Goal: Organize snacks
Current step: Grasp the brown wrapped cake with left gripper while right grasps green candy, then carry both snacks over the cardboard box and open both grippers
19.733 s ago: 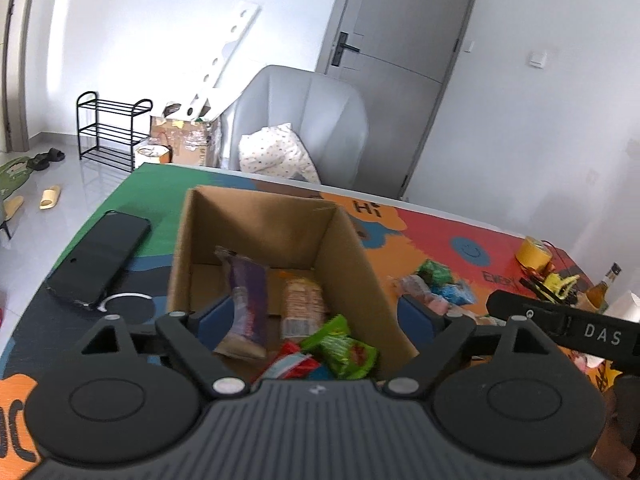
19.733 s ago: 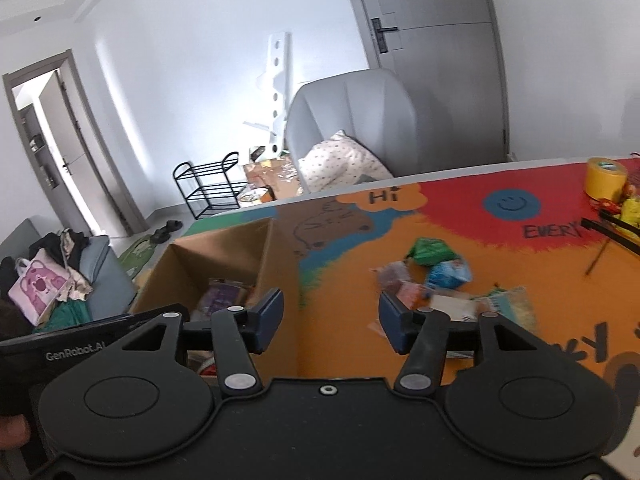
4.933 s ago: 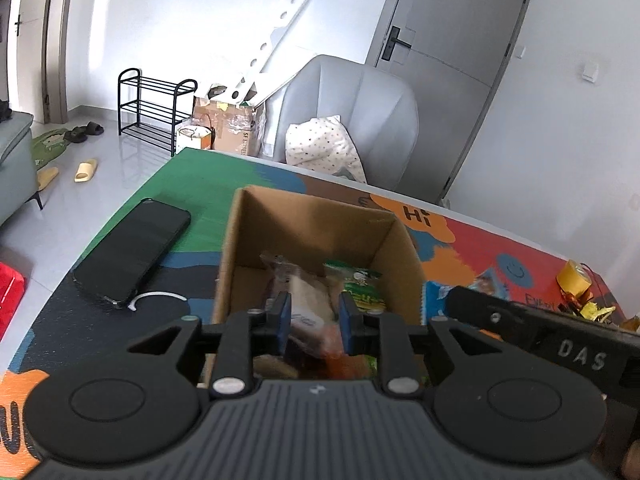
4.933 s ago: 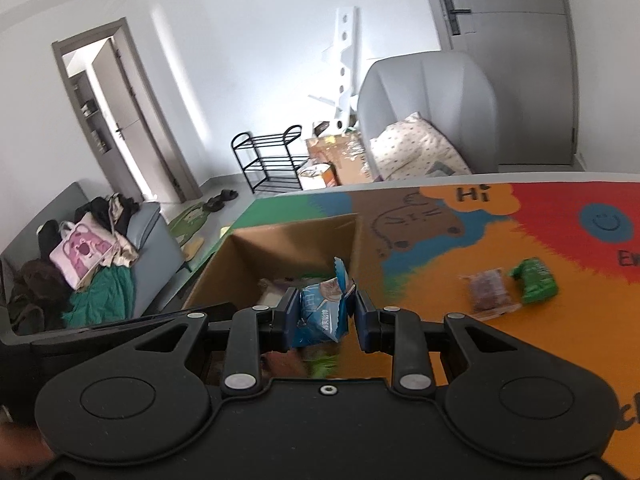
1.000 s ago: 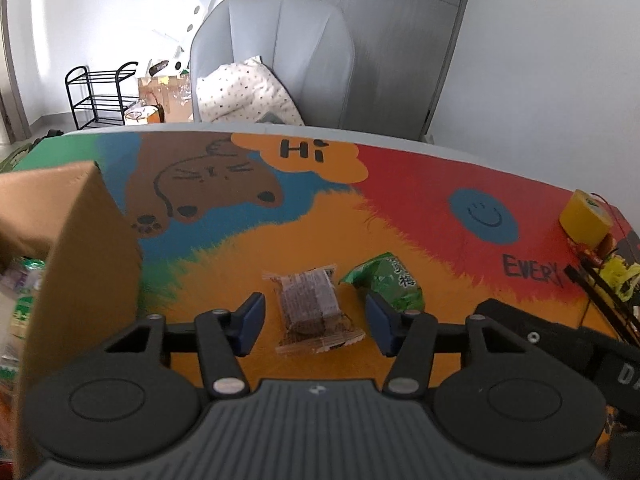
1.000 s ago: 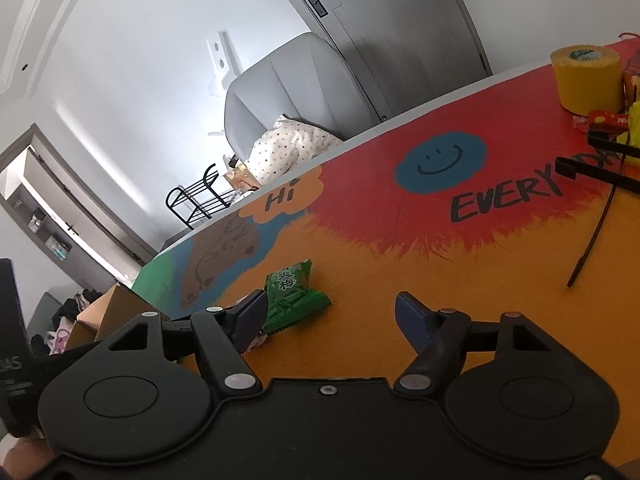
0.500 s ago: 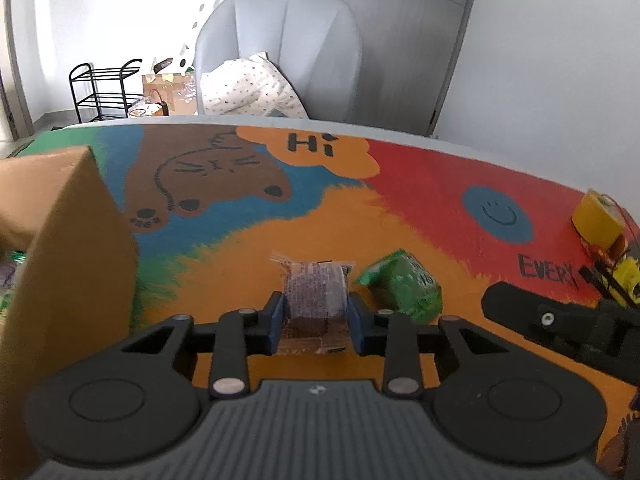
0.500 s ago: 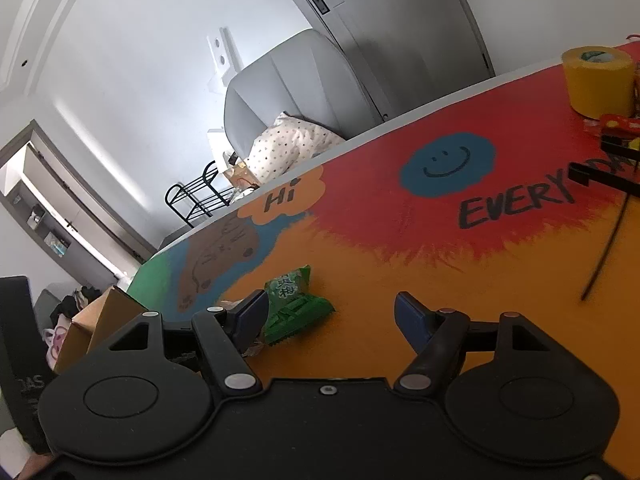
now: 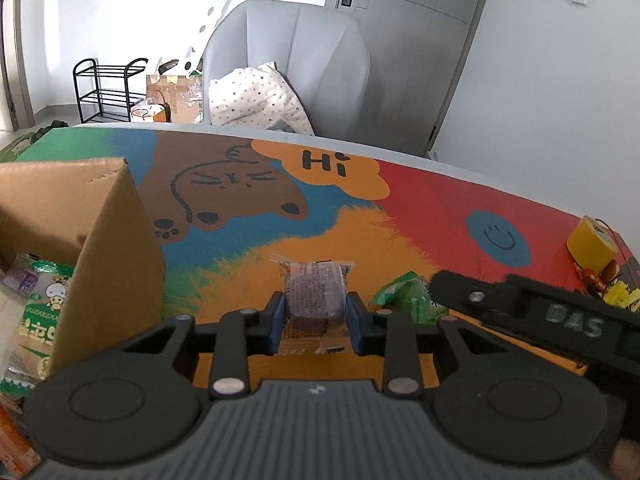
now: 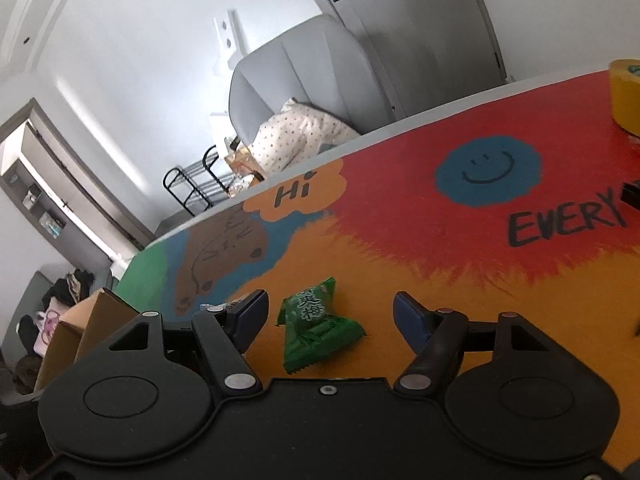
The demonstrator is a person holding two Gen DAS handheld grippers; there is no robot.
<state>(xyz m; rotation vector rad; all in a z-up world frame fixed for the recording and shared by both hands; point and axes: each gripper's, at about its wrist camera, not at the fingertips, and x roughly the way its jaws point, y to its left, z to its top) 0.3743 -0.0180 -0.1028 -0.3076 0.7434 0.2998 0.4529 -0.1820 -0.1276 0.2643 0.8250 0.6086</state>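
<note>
Your left tongs [image 9: 315, 322] have just closed and now pinch the brown snack [image 9: 315, 295], pads pressed on both its sides, snack low over the desk [image 9: 420, 208] just right of the box [image 9: 108, 240]. Box already has packets inside [image 9: 38, 308]. Your right tongs [image 10: 328, 316] stand about half open, jaws just been narrowing, nothing gripped; the green snack [image 10: 314, 328] lies flat on the desk between them, pads not touching it. From the left view the green snack [image 9: 404, 294] sits just right of the brown one. Yellow tape roll [image 9: 592, 245] at the desk's far right edge.
</note>
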